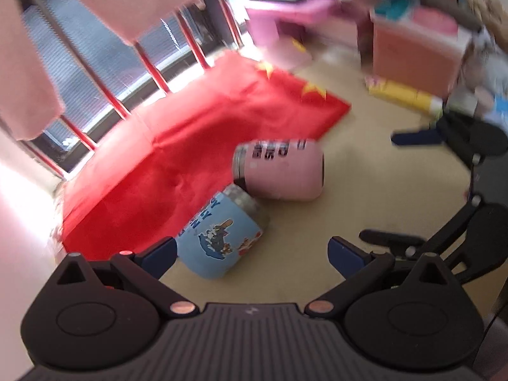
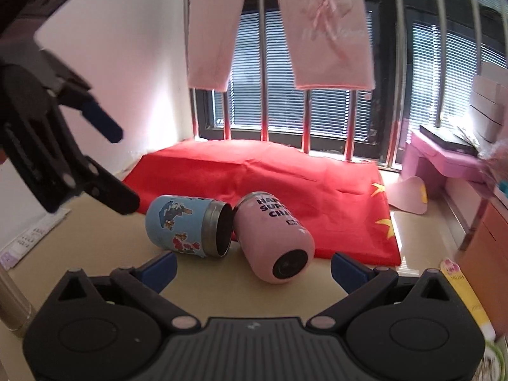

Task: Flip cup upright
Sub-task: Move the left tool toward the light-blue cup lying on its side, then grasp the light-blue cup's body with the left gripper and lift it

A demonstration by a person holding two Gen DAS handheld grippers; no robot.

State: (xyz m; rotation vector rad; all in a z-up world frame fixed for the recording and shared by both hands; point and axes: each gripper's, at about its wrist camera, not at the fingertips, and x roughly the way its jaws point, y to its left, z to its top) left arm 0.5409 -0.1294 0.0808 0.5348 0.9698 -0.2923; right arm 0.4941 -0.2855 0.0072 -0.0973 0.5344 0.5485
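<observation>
We see two cups lying on their sides on the tan floor (image 2: 104, 222). One is a light blue metal cup with cartoon pictures (image 2: 184, 227). The other is a pink metal cup with dark letters (image 2: 273, 238). Their open ends are close together, and we think they touch. Both lie just at the edge of a big red cloth with yellow stars (image 2: 285, 184) spread flat on the floor.

In the left camera view, the light blue cup (image 1: 219, 238) is near our left gripper (image 1: 252, 254). Its two blue-tipped fingers (image 1: 346, 255) are spread wide apart and have nothing between them. The cup's bottom end is just beside the left finger tip. The pink cup (image 1: 279, 171) lies a bit farther off, with its flat bottom turned to the right. This view is a little blurry.

In the right camera view, our right gripper (image 2: 254, 266) is also spread wide and holds nothing. The pink cup's round dark bottom faces it, between the two finger tips but not touching them. The left gripper shows up high on the left of this view, above the floor.

Behind the cloth is a window with metal bars (image 2: 304, 120), and pink clothes (image 2: 330, 28) hang above it. A pink plastic stool (image 2: 441, 162) stands to the right.
</observation>
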